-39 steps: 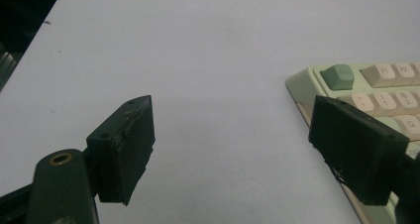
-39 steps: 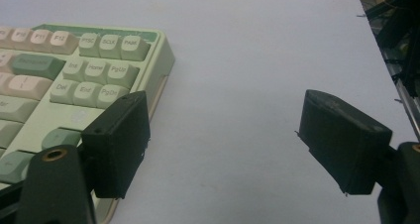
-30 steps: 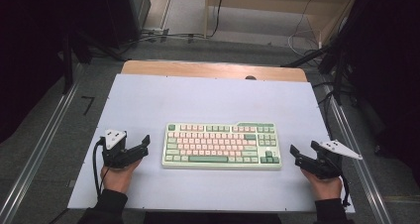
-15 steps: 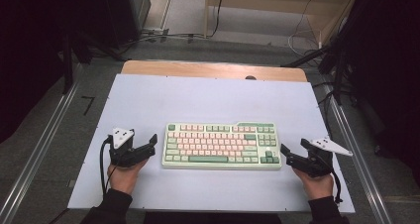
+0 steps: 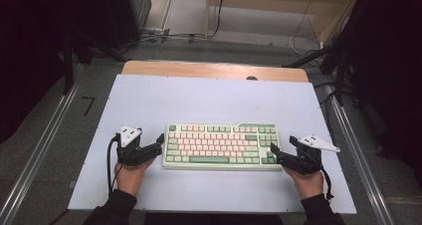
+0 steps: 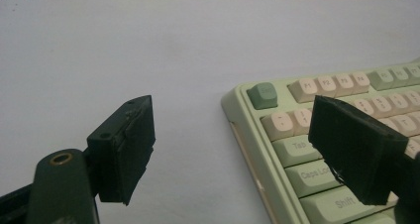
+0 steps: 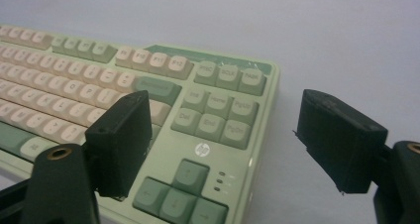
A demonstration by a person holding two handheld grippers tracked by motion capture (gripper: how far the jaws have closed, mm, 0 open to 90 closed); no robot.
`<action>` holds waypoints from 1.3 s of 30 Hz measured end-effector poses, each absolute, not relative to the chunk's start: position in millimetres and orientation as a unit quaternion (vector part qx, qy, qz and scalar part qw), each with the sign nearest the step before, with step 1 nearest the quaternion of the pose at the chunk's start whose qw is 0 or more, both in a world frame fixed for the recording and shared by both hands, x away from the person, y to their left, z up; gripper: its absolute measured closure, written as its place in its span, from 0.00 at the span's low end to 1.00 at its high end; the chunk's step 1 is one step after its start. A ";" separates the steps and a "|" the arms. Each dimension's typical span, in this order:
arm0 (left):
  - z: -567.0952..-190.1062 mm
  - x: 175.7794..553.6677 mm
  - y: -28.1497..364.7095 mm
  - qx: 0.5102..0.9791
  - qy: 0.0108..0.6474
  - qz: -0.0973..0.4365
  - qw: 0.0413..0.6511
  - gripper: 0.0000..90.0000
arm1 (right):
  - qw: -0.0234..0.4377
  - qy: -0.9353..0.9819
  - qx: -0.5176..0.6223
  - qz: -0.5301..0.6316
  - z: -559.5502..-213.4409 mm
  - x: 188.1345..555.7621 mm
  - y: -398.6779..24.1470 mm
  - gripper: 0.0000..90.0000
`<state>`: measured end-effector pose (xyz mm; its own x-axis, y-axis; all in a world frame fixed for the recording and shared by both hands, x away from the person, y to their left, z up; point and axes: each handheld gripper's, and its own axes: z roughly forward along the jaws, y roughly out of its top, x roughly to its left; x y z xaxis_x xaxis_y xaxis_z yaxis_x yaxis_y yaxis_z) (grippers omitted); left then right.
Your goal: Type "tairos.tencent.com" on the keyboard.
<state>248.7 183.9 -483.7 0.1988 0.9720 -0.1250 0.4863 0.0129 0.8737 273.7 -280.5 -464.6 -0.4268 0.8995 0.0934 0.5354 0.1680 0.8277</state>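
We see left tool (image 5: 158, 144) lower left of high view, jaws spread, straddling left edge of HP keyboard (image 5: 221, 146). Right tool (image 5: 276, 153) lower right, jaws spread astride right edge by arrow keys (image 7: 176, 196). We judge two-ended hold keeps board level for lift. Keyboard lies lower centre of white bench (image 5: 209, 100); wooden edge (image 5: 214, 69) beyond.

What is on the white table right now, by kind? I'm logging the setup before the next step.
Keyboards: 1, the green and pink keyboard
Handheld grippers: 2, the left gripper and the right gripper, one at each end of the keyboard, jaws apart
Total: 3
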 end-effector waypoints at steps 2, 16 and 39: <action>-483.5 250.2 179.2 0.648 0.561 0.283 0.430 0.21 | 0.215 0.736 0.484 0.422 -464.2 274.9 -275.1 0.24; -479.0 264.2 153.5 0.663 0.541 0.268 0.442 0.19 | 0.183 0.753 0.466 0.427 -465.1 286.2 -245.1 0.16; -475.8 273.3 126.6 0.680 0.519 0.257 0.449 0.26 | 0.188 0.767 0.441 0.426 -468.5 293.9 -218.3 0.27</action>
<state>273.3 126.6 -475.8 0.3295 0.9371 -0.1157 0.4747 -0.0585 0.8782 293.9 -218.3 -468.5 -0.5404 0.8368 0.0879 0.5171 0.2480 0.8192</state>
